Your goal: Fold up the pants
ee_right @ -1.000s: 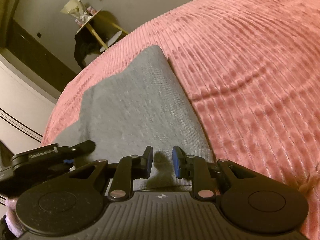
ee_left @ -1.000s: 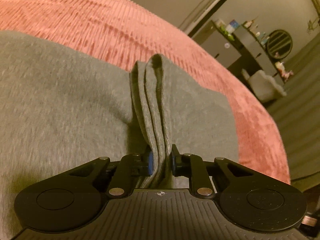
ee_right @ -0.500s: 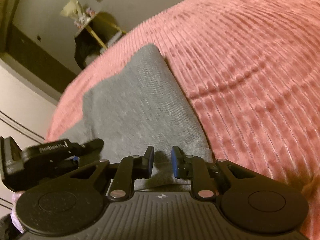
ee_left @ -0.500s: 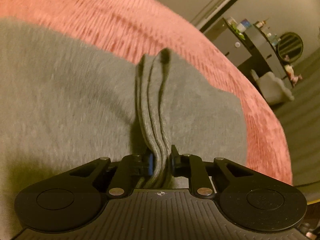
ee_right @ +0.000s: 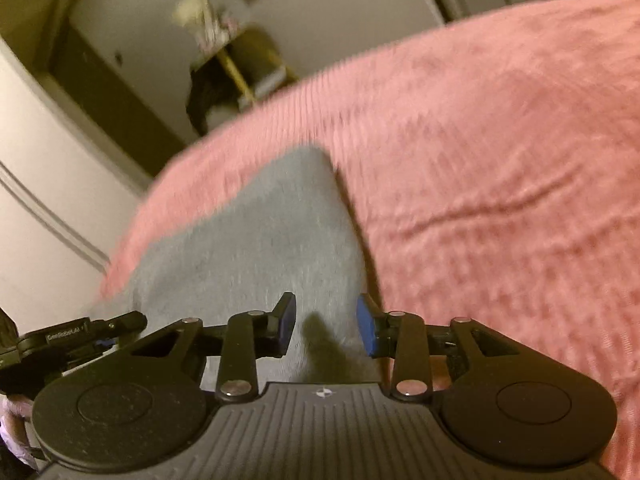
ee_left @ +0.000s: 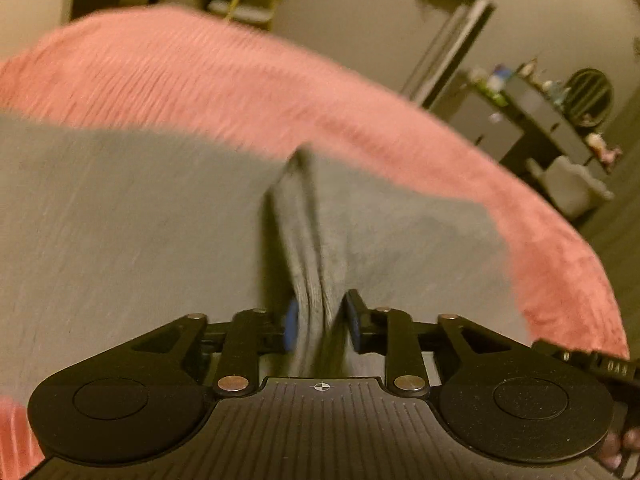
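The left tool (ee_left: 320, 320) pinches a stacked pants (ee_left: 120, 220) edge; the right tool (ee_right: 326, 326) gapes empty. A slack pinch could spill layers.

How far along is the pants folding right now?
Partly done: the grey pants lie as a narrowed, stacked shape on the pink bedspread. In hand: the left hand-held gripper has several bunched layers of the pants between its fingers, though a gap shows beside one pad. The right hand-held gripper is open above the fabric, holding nothing. Left: laying that edge over and flattening it.
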`<state>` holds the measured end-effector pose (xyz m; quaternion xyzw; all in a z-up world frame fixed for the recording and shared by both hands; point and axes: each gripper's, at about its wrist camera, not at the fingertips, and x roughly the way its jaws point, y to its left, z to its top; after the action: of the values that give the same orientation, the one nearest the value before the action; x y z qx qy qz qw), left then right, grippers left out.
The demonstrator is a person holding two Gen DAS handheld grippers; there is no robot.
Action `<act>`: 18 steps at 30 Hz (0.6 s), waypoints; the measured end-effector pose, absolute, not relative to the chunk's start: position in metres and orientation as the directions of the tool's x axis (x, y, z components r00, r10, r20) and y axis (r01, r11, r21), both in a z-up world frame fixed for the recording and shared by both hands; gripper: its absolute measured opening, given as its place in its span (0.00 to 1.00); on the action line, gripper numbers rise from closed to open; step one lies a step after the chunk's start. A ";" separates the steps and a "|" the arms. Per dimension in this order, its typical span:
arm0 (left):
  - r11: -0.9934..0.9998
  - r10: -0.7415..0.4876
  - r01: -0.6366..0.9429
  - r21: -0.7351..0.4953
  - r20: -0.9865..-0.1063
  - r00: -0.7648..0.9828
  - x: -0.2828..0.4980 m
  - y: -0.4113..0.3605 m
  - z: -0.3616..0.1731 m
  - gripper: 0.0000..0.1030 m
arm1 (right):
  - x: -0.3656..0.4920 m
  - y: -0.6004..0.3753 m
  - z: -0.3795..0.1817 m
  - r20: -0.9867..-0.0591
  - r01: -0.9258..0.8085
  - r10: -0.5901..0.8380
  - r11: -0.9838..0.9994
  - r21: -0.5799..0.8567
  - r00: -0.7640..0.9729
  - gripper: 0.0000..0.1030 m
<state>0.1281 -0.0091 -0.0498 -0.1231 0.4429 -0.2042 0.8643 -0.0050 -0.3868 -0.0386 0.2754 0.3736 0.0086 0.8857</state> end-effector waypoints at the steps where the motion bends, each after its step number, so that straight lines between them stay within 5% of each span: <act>1: 0.890 -0.454 0.220 -0.400 -0.720 0.525 0.127 -0.004 -0.057 0.32 | 0.001 -0.382 -0.041 -0.680 0.197 0.215 0.858 0.474 0.701 0.26; 11: 0.768 -0.584 0.079 -0.636 -0.644 0.493 0.188 0.002 -0.082 0.57 | 0.061 -0.357 -0.012 -0.644 0.139 0.102 0.940 0.312 0.759 0.26; 14: 0.746 -0.607 0.064 -0.662 -0.638 0.473 0.209 -0.006 -0.090 0.51 | 0.080 -0.353 -0.019 -0.646 0.142 0.072 0.951 0.274 0.760 0.25; 16: 0.753 -0.605 0.086 -0.652 -0.636 0.480 0.218 -0.011 -0.087 0.30 | 0.092 -0.349 -0.026 -0.652 0.130 0.062 0.962 0.242 0.755 0.24; 18: 0.763 -0.605 0.163 -0.625 -0.603 0.520 0.214 -0.017 -0.078 0.21 | 0.103 -0.345 -0.036 -0.680 0.130 0.051 0.969 0.212 0.732 0.24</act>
<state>0.2145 -0.0169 -0.0778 -0.2556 0.4323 -0.2304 0.8335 0.1033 -0.3453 -0.0358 0.1235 0.3657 -0.0214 0.9222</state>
